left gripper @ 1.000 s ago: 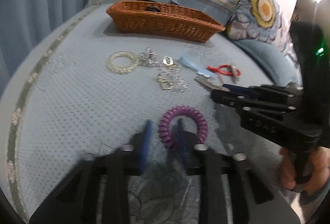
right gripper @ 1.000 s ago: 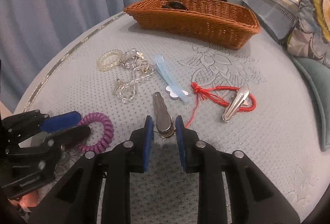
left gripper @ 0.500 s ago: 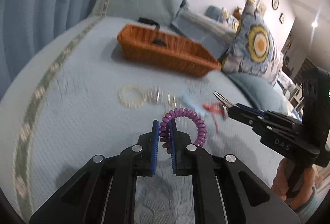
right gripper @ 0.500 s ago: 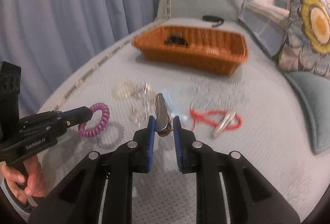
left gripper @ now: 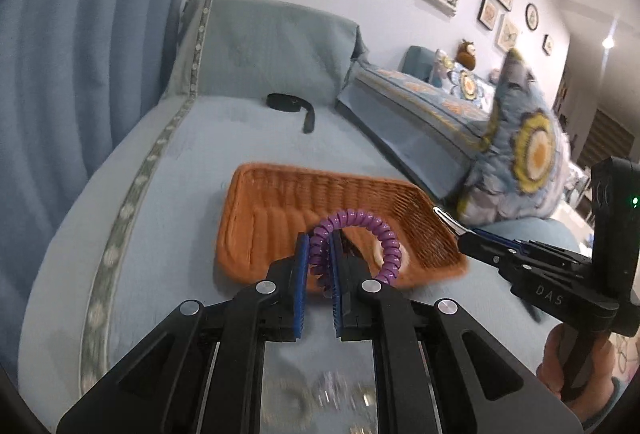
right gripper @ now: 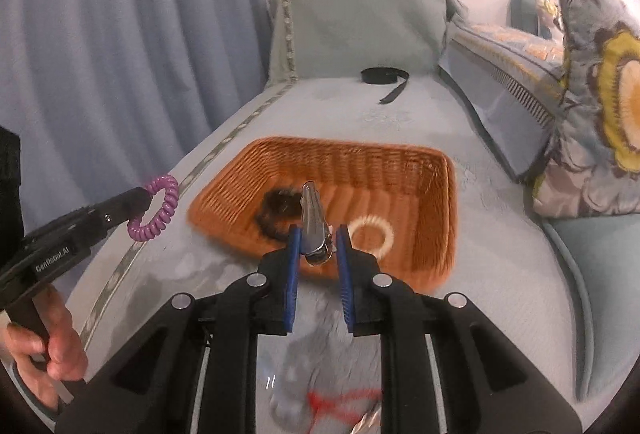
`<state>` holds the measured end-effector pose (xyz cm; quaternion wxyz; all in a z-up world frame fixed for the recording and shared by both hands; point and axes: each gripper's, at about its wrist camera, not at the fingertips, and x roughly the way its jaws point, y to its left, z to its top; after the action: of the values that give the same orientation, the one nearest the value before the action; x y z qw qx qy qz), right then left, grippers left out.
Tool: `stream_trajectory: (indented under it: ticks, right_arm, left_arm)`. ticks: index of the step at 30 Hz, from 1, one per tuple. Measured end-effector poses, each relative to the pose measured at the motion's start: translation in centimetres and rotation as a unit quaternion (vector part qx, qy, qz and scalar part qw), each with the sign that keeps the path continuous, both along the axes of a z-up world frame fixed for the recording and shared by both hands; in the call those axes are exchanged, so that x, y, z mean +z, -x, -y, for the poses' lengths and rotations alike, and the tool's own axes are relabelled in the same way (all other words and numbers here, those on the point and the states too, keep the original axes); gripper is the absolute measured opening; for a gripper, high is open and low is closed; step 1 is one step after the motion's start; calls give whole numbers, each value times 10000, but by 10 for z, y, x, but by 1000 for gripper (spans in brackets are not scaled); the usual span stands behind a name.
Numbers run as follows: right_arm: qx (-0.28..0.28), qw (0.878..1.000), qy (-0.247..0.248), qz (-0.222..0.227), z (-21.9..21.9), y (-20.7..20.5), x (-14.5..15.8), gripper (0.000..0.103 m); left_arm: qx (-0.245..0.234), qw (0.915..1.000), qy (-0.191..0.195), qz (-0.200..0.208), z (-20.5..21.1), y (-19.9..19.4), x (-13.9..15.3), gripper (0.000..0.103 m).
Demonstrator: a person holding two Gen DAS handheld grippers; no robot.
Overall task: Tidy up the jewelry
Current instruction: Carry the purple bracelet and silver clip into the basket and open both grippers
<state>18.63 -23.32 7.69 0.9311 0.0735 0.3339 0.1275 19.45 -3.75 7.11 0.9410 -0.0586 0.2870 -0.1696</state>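
My left gripper (left gripper: pixel 318 266) is clamped narrow on the purple coil bracelet (left gripper: pixel 360 234), pads pinching one side of the loop w/ the rest sticking out fwd, held in the air above the near edge of the wicker basket (left gripper: pixel 272 202). My right gripper (right gripper: pixel 314 248) is closed on the silver hair clip (right gripper: pixel 312 222), clip pointing fwd and up, hovering over the basket's near wall; from the left cam the clip tip (left gripper: pixel 446 218) shows just beside the basket's right rim. So both pieces are up off the bed and at the basket, not yet let go. Inside the basket already: a dark fuzzy scrunchie (right gripper: pixel 276 212) and a pale beaded bracelet (right gripper: pixel 370 234), lying apart on the basket floor, so I'd judge approx 2 items sorted, 2 more in transit. Left to do, as far as I can see: the red cord piece (right gripper: pixel 340 406) blurred at the bottom of the right cam, some shiny chain bits (left gripper: pixel 332 394) blurred under the left gripper, both on the bedspread (left gripper: pixel 160 234) on my side of the basket; can't tell exactly how many pcs, too smeared. A black strap (right gripper: pixel 384 78) lies well beyond the basket near the headboard cushion; can't say if it counts as jewelry. Rough est.: about midway, maybe a bit under. Next I'd open over the basket floor, clear of the rim, so neither piece bounces out.
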Motion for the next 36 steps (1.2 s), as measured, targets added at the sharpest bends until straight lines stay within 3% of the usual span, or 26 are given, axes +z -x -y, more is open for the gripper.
stream_trajectory:
  ticks: [9, 20, 21, 23, 24, 25, 27, 31, 36]
  right_arm:
    - [-165, 9963, -103, -840, 7, -82, -49, 16]
    - [-279, 9928, 114, -1159, 7, -93, -73, 16]
    - [-291, 9922, 46, -1209, 10, -93, -73, 17]
    - [-260, 9913, -223, -1268, 15, -90, -72, 18]
    - [-261, 9916, -276, -1239, 17, -88, -69, 24]
    - [-258, 9926, -283, -1149, 17, -82, -64, 27]
    - [-282, 9950, -153, -947, 16, -72, -54, 47]
    - [-132, 9977, -166, -638, 14, -46, -36, 48]
    - [241, 9991, -108, -317, 3, 8, -18, 48]
  left_arm:
    - [132, 9984, -357, -427, 28, -79, -34, 8]
    - [151, 9966, -417, -692, 37, -93, -57, 11]
    - [139, 9969, -351, -687, 35, -92, -56, 15]
    - [104, 9977, -267, -619, 33, -85, -50, 36]
    - [101, 9981, -249, -558, 32, -82, -47, 38]
    - [54, 9986, -198, -488, 30, -75, -42, 39]
    - [-33, 9991, -65, -419, 27, -65, -34, 40]
    - [-127, 9995, 261, -142, 14, -29, -13, 41]
    - [-215, 9992, 285, 192, 3, 26, 7, 41]
